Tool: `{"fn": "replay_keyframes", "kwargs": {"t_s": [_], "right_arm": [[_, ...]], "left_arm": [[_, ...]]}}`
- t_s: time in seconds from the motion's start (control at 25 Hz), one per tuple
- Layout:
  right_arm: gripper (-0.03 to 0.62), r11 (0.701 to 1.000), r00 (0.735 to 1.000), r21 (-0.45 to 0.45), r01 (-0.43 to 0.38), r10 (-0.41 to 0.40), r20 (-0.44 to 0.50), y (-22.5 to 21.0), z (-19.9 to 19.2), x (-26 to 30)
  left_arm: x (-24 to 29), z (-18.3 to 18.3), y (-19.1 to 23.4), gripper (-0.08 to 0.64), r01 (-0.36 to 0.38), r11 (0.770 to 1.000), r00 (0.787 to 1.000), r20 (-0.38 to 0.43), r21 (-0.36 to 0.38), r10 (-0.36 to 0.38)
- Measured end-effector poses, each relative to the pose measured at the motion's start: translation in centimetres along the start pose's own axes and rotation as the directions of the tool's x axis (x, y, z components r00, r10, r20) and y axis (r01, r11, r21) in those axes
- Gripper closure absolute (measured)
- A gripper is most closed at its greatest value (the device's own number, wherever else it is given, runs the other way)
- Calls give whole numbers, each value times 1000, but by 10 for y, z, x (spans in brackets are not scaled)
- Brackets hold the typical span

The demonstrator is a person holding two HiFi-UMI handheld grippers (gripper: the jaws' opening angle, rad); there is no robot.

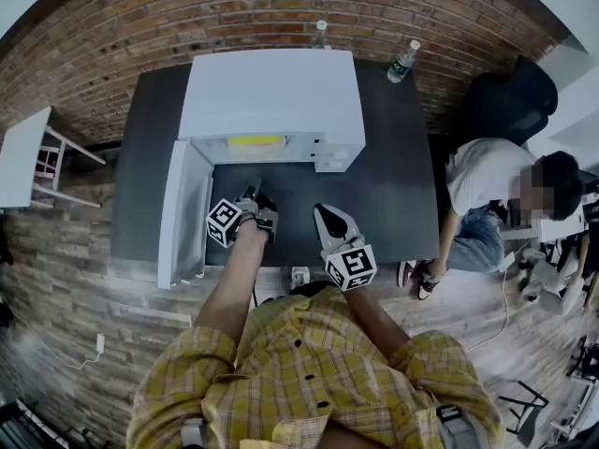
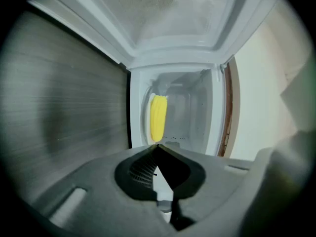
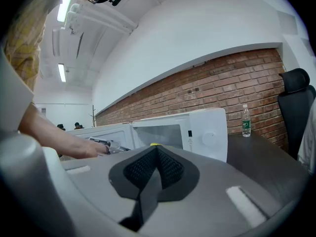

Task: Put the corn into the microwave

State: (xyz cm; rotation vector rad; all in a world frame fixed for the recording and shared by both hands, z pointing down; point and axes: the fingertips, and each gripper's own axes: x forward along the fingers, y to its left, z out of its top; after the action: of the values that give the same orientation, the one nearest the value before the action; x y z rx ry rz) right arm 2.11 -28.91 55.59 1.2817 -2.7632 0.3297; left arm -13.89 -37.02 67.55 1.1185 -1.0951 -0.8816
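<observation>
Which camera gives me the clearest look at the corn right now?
The left gripper view: it looks straight into the open microwave and shows nearly the whole corn inside. The head view catches only a yellow strip of corn under the microwave's top edge; the right gripper view shows just a sliver of corn.

The microwave (image 1: 267,92) has a smooth white shell, faintly glossy; the surface (image 1: 393,185) is dark, matt and finely grained. The wall (image 1: 187,17) is rough red brick. The right claw (image 3: 157,148) is matt grey plastic, ribbed black inside
</observation>
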Motion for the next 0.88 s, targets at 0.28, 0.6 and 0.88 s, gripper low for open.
{"fn": "replay_keyframes", "kwargs": {"t_s": [0.28,0.6,0.88], "right_arm": [[592,1000,1000,27,-5,5,-8,14,-3,-7],[592,999,1000,39,2,-2,5,29,-3,-21],[592,999,1000,45,19,-19,10,35,-5,-35]], "left_arm": [[-39,-25,-29,560,87,964,993,-97,251,-65],[-80,-49,-42,560,191,796,968,-243,575,-58],[-114,-70,-48,560,240,627,959,-283,741,-32]]}}
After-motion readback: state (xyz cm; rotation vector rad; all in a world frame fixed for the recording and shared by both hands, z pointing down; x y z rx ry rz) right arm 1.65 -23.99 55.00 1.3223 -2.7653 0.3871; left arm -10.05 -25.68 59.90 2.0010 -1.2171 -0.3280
